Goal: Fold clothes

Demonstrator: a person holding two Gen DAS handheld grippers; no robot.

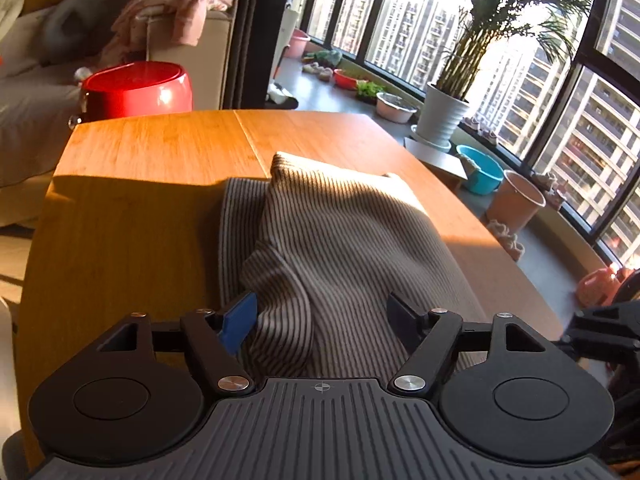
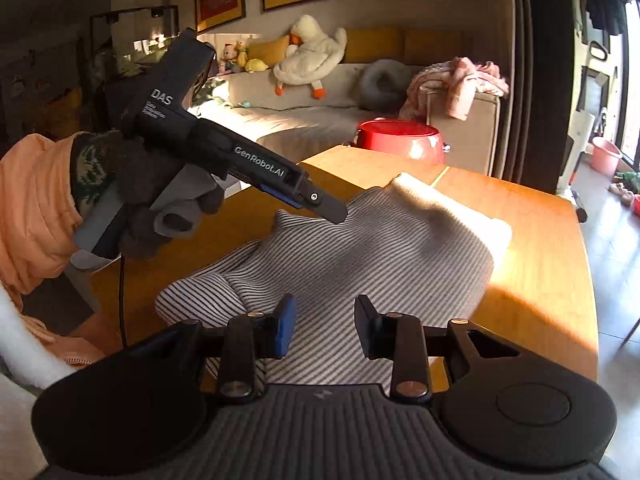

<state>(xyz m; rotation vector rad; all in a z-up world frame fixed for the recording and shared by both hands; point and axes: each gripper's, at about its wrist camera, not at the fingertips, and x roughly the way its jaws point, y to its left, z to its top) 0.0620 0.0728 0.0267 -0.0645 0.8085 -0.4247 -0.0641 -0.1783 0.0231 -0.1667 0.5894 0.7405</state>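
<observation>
While both grippers, left (image 1: 322,314) and right (image 2: 325,322), hover open, the striped top (image 1: 340,232) sits partly folded on the table (image 1: 152,152), a rumpled flap near the edge.

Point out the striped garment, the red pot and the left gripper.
Striped garment (image 1: 340,220): left wrist view, middle of the cloth.
Red pot (image 1: 138,90): left wrist view, its side wall.
Left gripper (image 1: 322,312): left wrist view, midway between fingertips.

The left gripper (image 2: 326,210), seen from the right wrist, bears white lettering in 2 places. "DAS" stands on its upper body above 3 small lines too blurred to read, and "GenRobot.AI" runs along the bar toward its fingers. No other text can be read in either view.
</observation>
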